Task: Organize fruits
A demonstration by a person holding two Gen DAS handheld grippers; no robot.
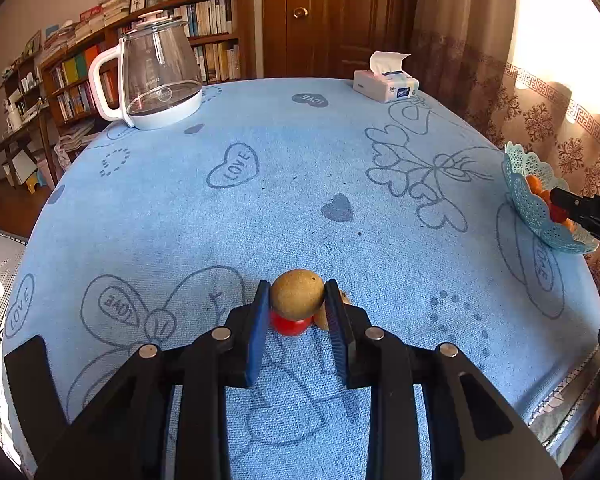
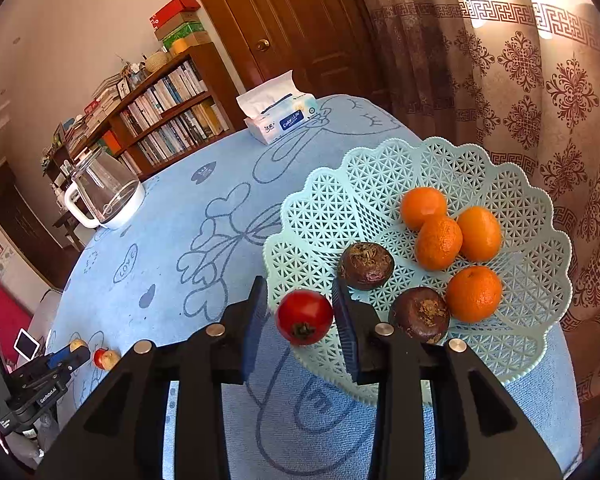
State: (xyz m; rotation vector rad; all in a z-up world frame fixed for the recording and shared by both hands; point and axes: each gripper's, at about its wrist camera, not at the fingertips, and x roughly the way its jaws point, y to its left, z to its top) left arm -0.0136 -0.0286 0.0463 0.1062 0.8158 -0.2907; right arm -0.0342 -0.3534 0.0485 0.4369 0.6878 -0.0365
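The left gripper [image 1: 298,300] pinches a brown kiwi [image 1: 297,294] just above the blue tablecloth [image 1: 260,208], a red fruit [image 1: 290,323] directly beneath it. In the right wrist view, the right gripper [image 2: 300,312] stands slightly spread — a red tomato [image 2: 304,317] sits between its blue pads, touching the right one, over the lattice basket [image 2: 340,200] rim at seven o'clock. Four oranges [image 2: 438,242] cluster toward two o'clock inside — two dark fruits [image 2: 366,265] lie nearer the gripper.
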